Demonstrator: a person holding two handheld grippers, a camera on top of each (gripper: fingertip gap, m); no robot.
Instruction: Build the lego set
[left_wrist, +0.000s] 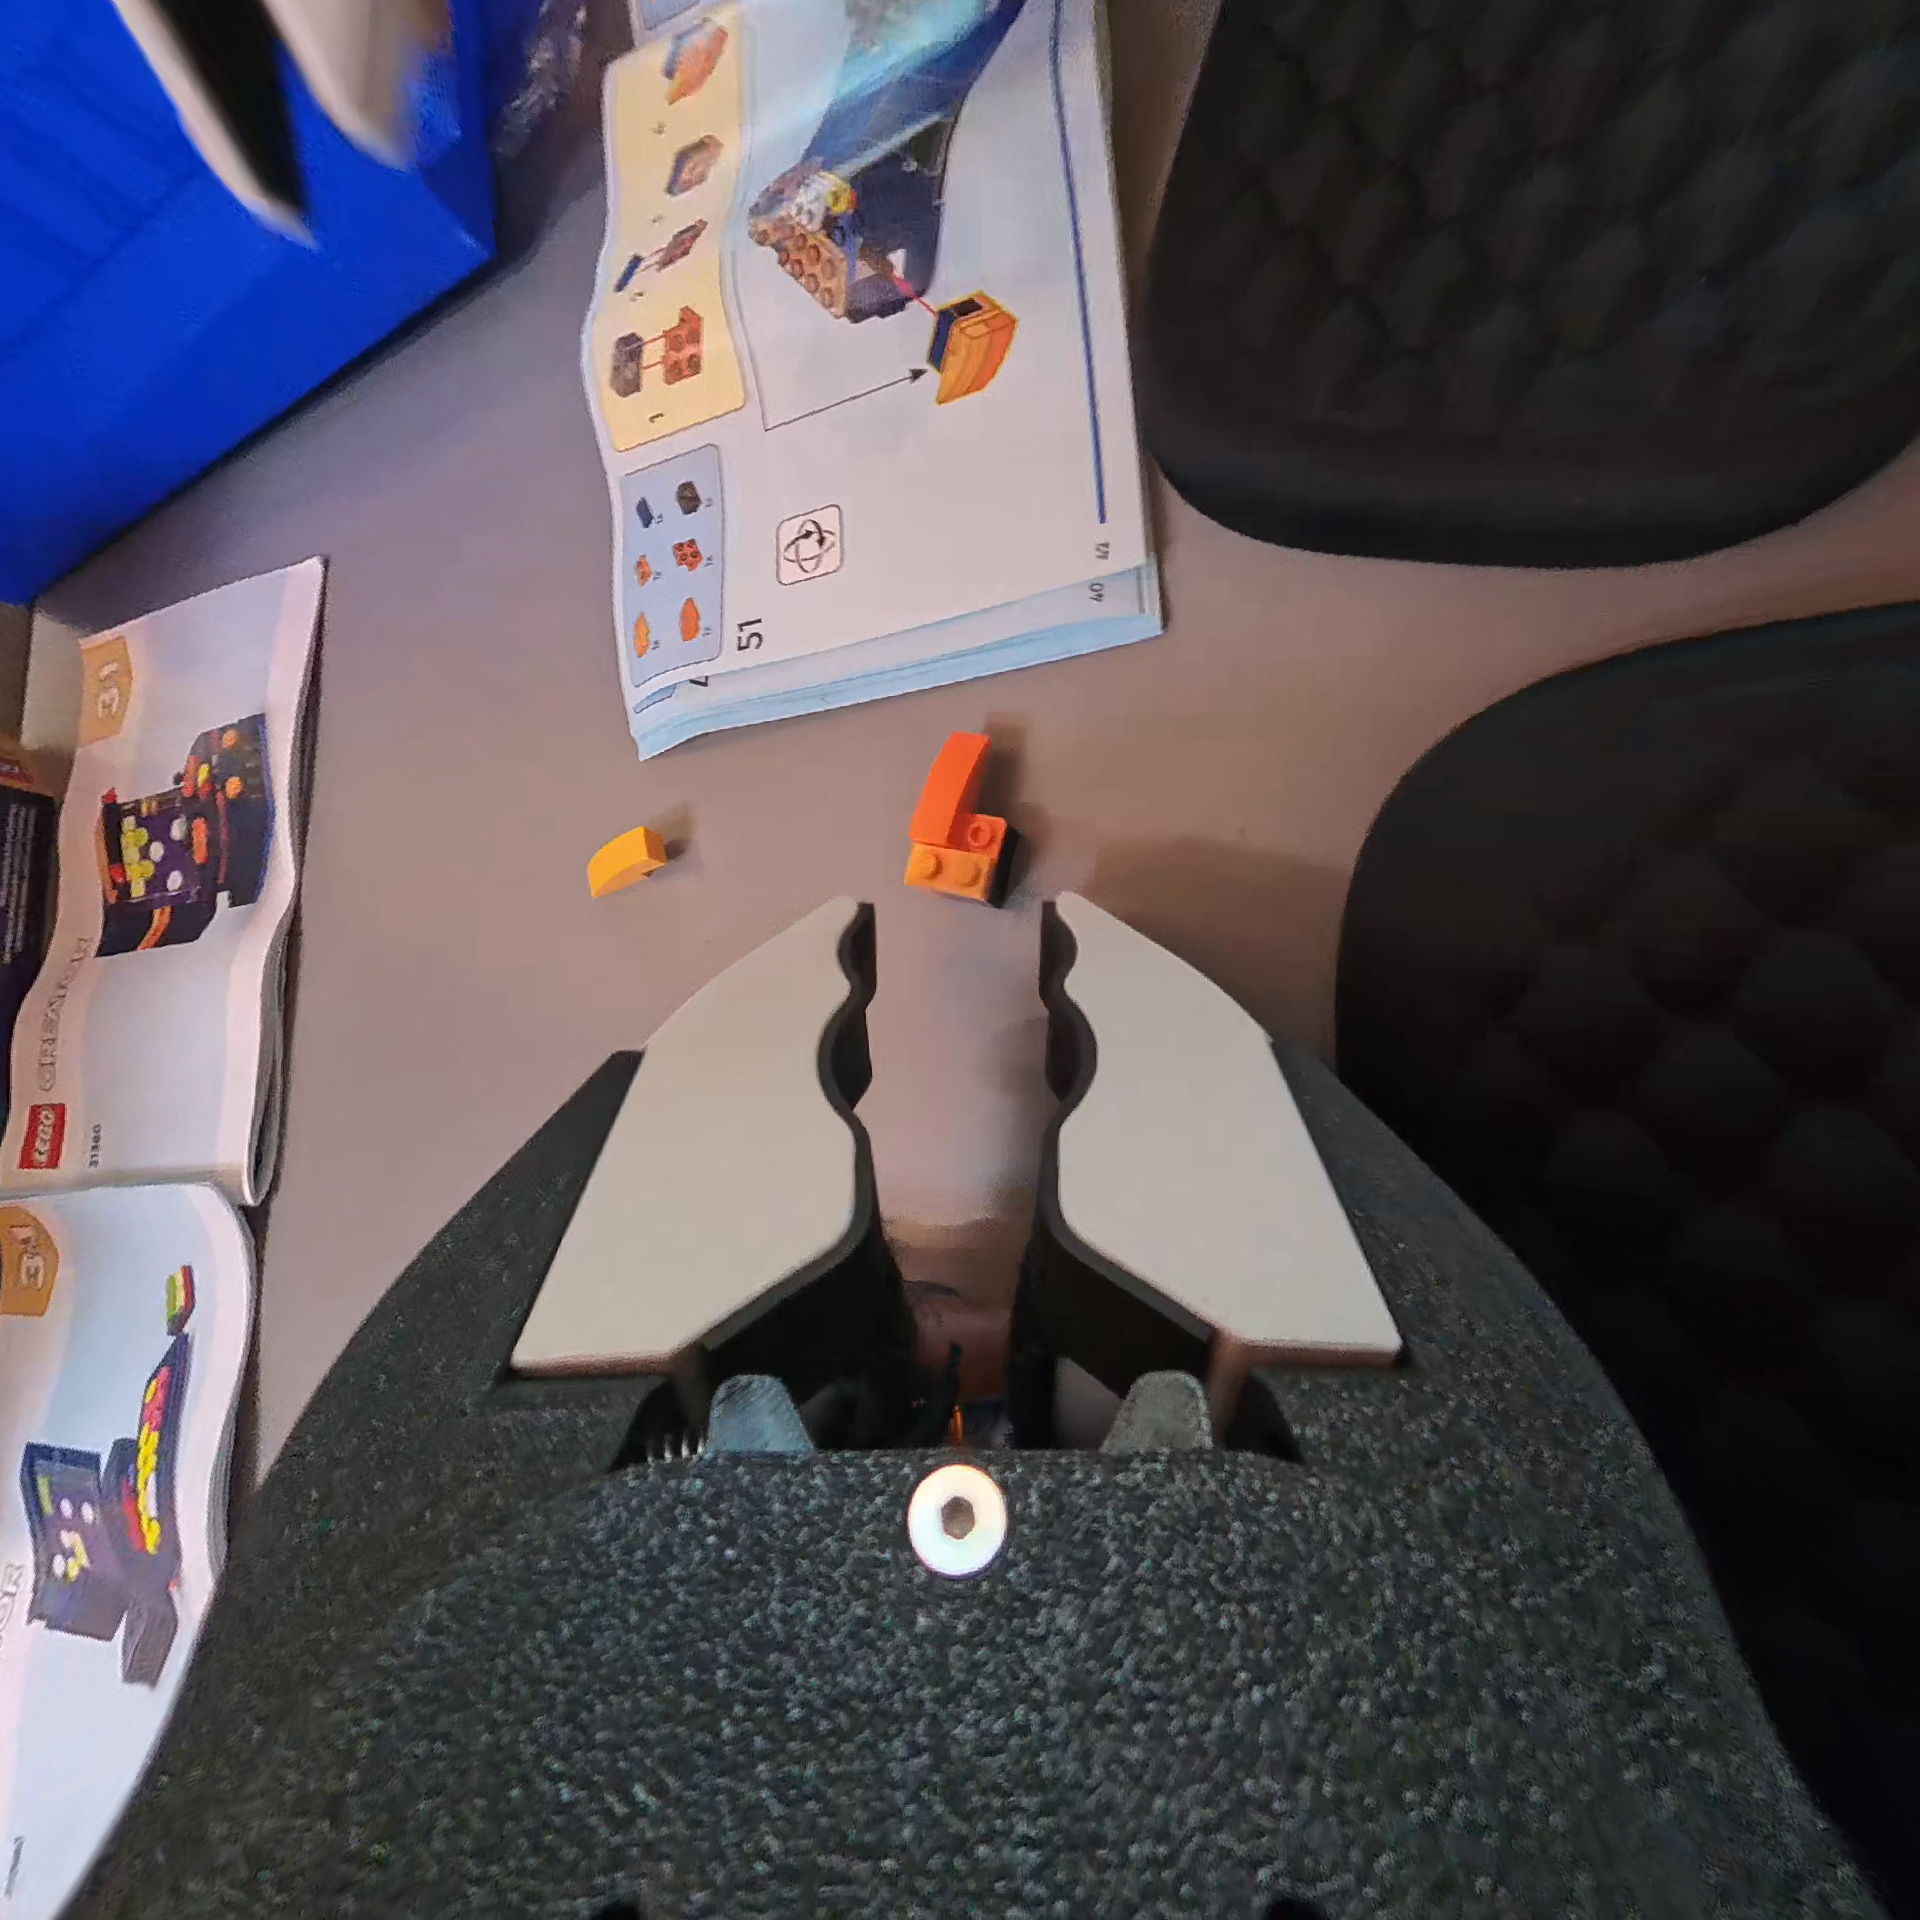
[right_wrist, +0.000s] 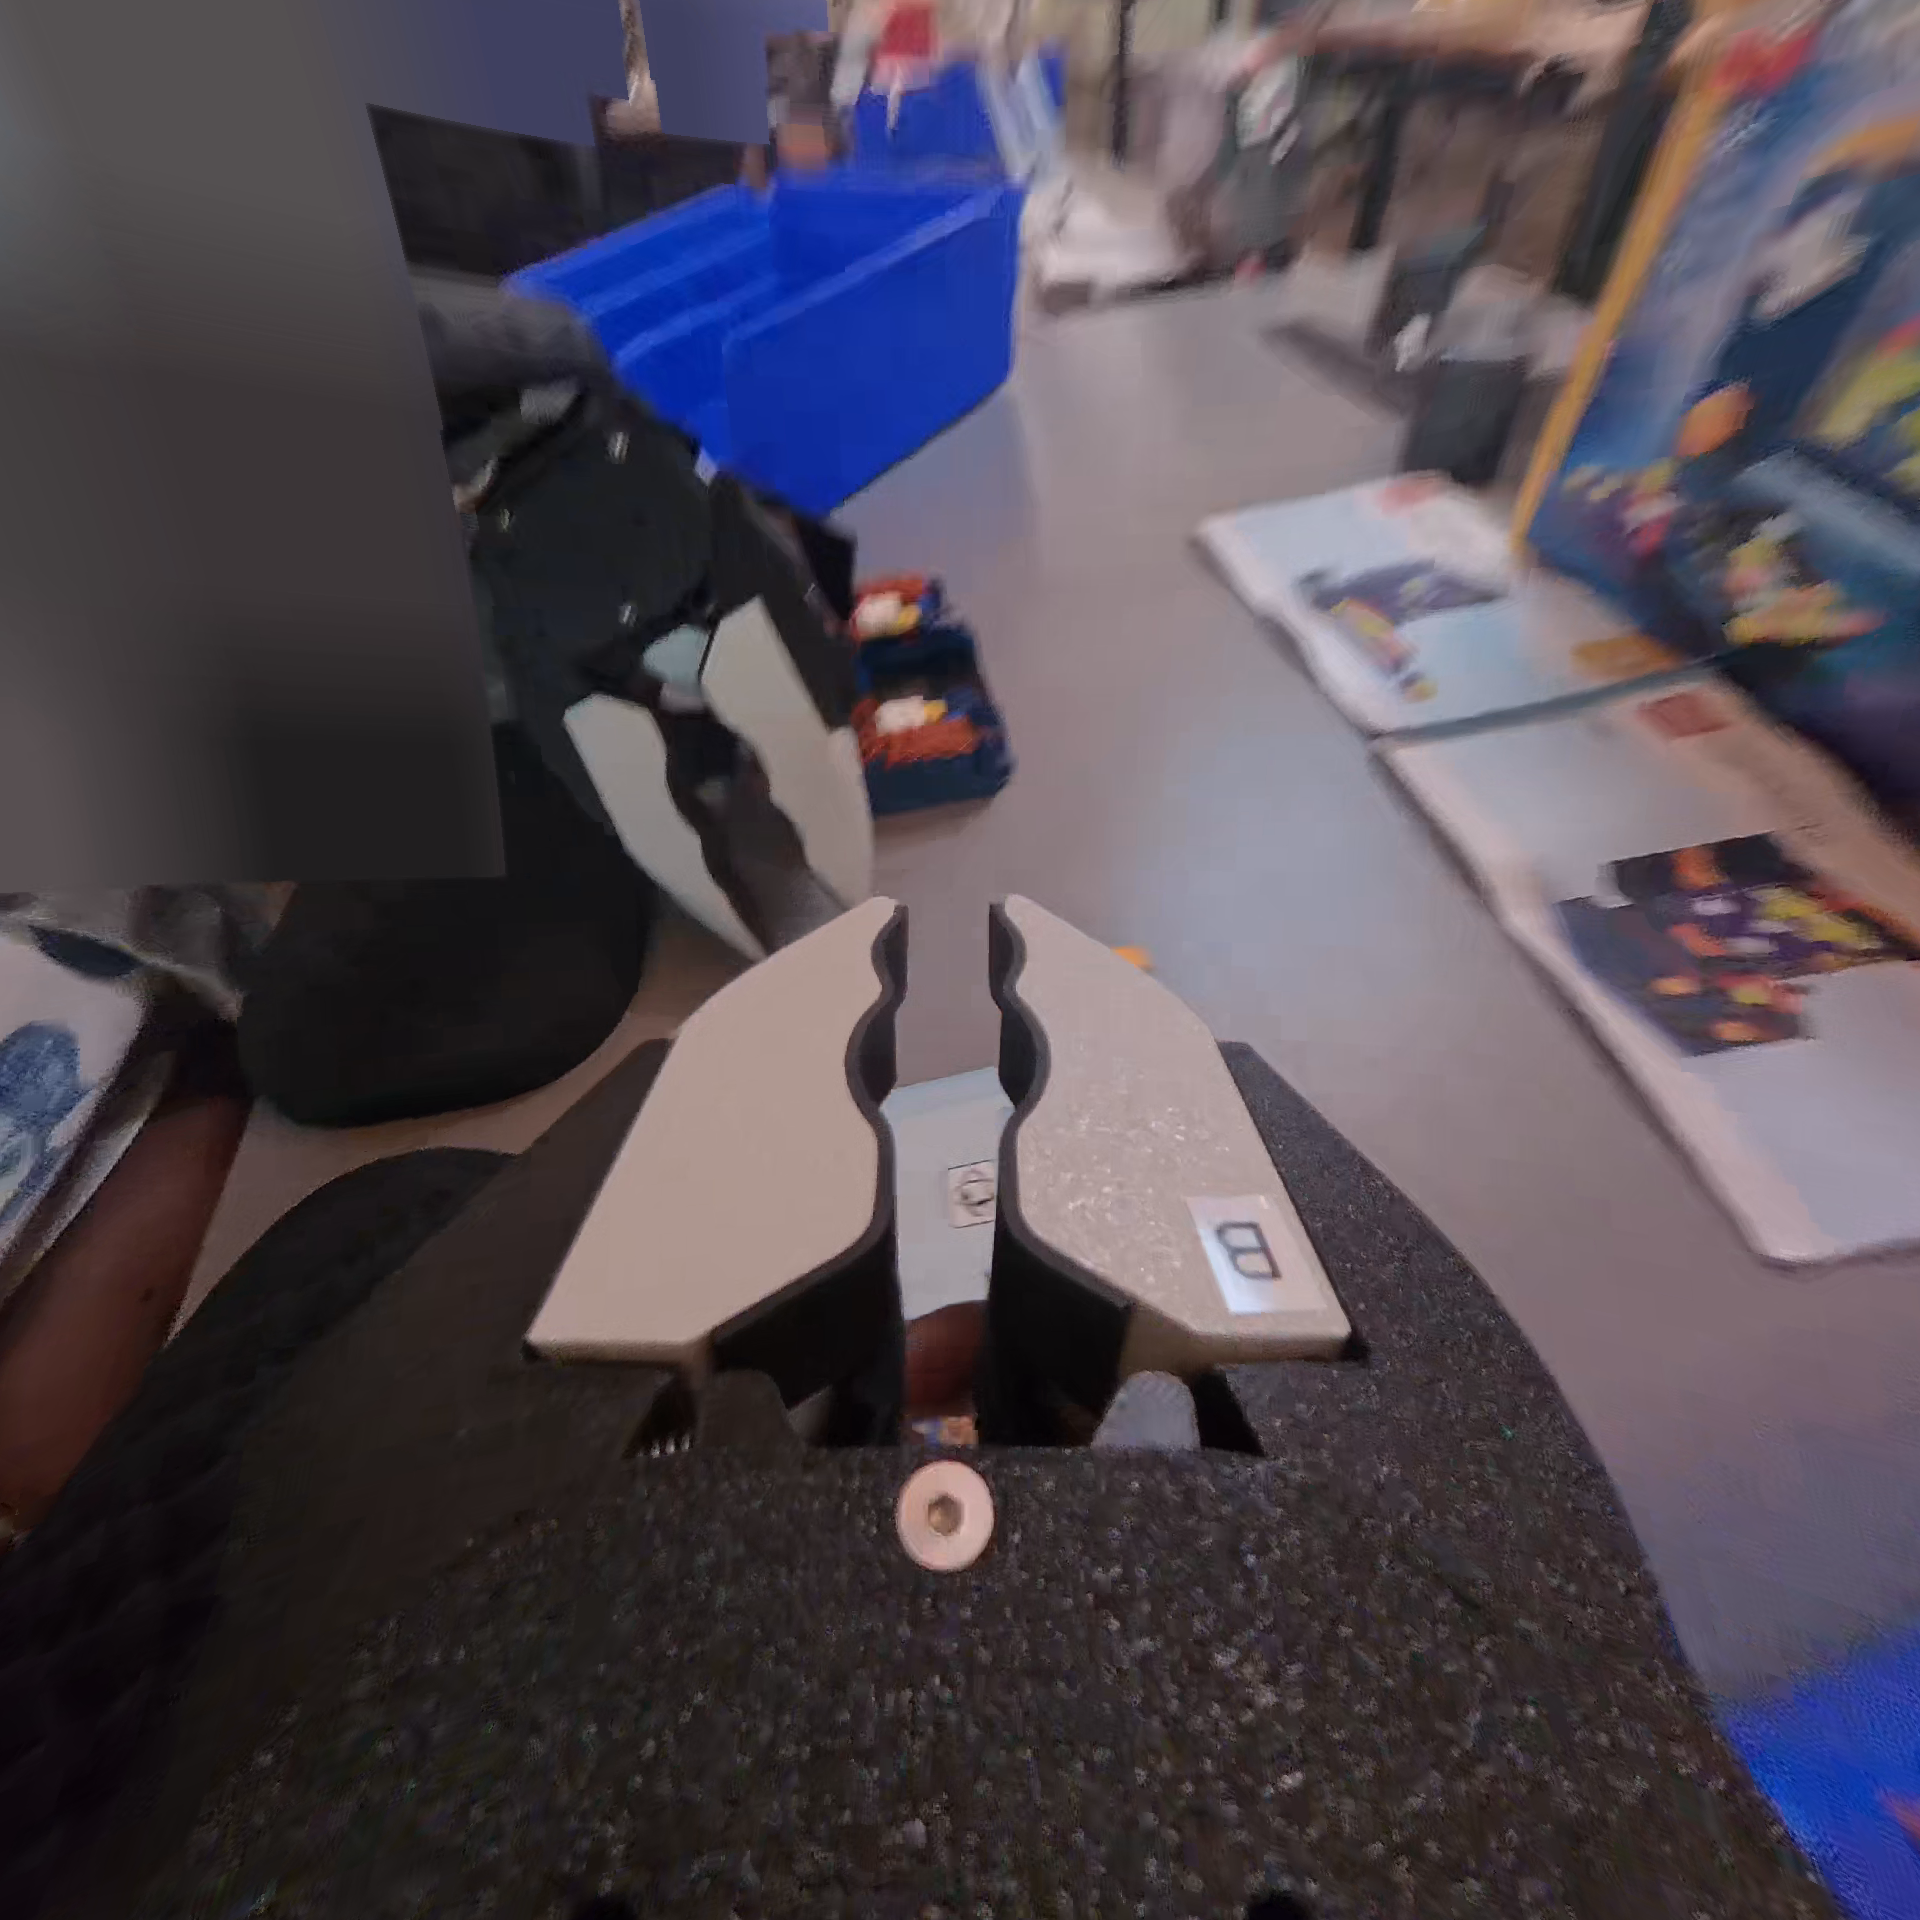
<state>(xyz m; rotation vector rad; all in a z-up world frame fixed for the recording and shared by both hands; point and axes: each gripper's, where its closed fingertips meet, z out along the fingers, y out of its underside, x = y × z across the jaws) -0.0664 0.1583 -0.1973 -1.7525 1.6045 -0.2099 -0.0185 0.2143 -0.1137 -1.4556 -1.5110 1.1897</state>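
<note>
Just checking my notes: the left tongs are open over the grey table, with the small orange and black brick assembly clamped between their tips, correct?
Not quite. In the left wrist view the left tongs are open over the grey table, but the orange and black brick assembly lies on the table just beyond their tips, untouched.

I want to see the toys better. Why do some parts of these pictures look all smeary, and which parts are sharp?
Left wrist view: the orange brick cluster and open booklet are fairly sharp; the blue bin at top left is smeared. Right wrist view: the right gripper is sharp; the toy box and booklets behind are blurred.
</note>
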